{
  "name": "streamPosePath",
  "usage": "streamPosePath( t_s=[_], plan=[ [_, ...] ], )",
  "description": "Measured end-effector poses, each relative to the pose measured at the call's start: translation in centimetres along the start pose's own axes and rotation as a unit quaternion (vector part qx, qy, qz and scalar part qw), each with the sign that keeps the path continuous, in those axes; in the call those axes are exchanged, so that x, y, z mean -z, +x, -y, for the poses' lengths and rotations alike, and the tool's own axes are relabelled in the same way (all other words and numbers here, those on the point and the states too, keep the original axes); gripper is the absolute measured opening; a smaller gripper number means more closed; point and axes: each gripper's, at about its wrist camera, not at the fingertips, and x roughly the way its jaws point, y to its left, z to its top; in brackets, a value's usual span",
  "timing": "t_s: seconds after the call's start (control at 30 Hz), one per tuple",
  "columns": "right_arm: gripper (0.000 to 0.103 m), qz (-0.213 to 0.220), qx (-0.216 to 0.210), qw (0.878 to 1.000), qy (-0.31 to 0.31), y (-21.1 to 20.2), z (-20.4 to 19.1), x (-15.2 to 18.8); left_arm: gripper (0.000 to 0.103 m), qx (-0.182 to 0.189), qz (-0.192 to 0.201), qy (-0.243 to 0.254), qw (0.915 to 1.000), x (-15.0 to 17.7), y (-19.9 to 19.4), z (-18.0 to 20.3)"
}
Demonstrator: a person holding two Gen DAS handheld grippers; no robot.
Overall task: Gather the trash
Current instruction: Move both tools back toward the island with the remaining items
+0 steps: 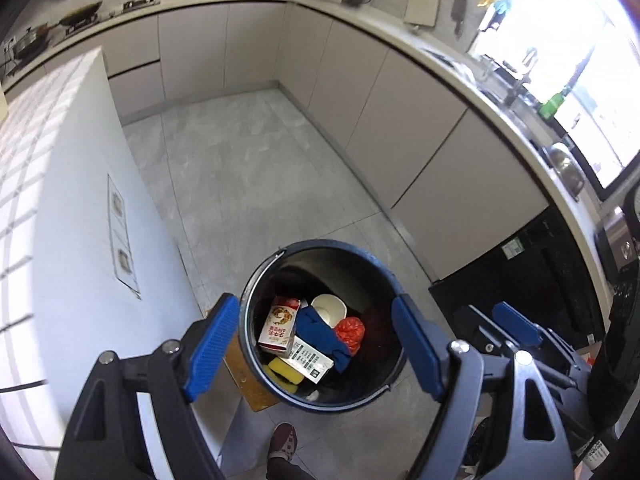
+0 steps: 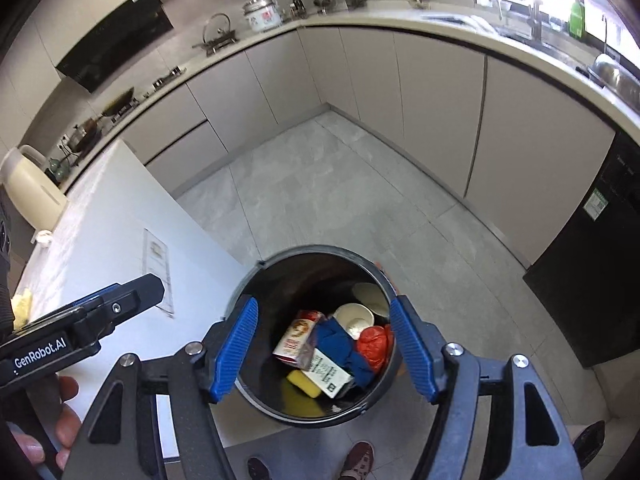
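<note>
A dark round bin (image 1: 320, 245) (image 2: 316, 249) stands on the floor right below both grippers. Inside lie a red-and-white carton (image 1: 280, 326) (image 2: 298, 336), a blue cloth (image 1: 320, 332) (image 2: 340, 344), a white bowl (image 1: 329, 308) (image 2: 354, 318), a crumpled red bag (image 1: 350, 332) (image 2: 374, 346), a yellow sponge (image 1: 284, 372) (image 2: 304, 384) and a white printed box (image 1: 310, 360) (image 2: 330, 372). My left gripper (image 1: 316, 344) hangs over the bin's mouth, open, holding nothing. My right gripper (image 2: 324, 348) hovers beside it, also open with nothing between its blue pads.
A white island counter (image 1: 60, 200) (image 2: 112, 216) rises just left of the bin. Beige cabinets line the back and right, ending at a black appliance (image 1: 520, 280) (image 2: 592, 280). The person's shoes (image 1: 283, 440) (image 2: 360, 460) stand at the bin's near side. A cream kettle (image 2: 28, 188) sits on the island.
</note>
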Motion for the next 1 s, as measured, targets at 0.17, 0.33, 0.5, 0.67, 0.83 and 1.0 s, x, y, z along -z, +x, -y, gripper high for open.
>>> streamPosePath(
  t_s=[0.17, 0.33, 0.5, 0.67, 0.83, 1.0],
  plan=[
    [0.070, 0.020, 0.001, 1.000, 0.004, -3.6, -2.4, 0.2, 0.080, 0.011, 0.012, 0.013, 0.9998, 0.3, -3.4, -0.8],
    [0.070, 0.039, 0.000, 0.999, 0.006, -6.6, -5.3, 1.1, 0.080, 0.008, 0.023, 0.028, 0.9993, 1.1, -6.0, -2.5],
    [0.071, 0.047, -0.007, 0.999, 0.004, -9.0, -9.0, 2.4, 0.080, 0.010, 0.034, 0.026, 0.9990, 1.8, -8.8, -5.0],
    [0.071, 0.056, -0.022, 0.998, -0.002, -10.4, -12.9, 3.3, 0.080, 0.001, 0.046, 0.021, 0.9987, 2.8, -11.0, -7.8],
    [0.071, 0.060, -0.039, 0.997, -0.023, -10.9, -17.1, 4.1, 0.080, -0.013, 0.053, 0.006, 0.9985, 3.9, -12.8, -11.0],
    [0.071, 0.058, -0.062, 0.996, -0.038, -10.8, -20.9, 4.7, 0.080, -0.034, 0.065, -0.007, 0.9973, 5.1, -14.8, -13.9]
  ],
)
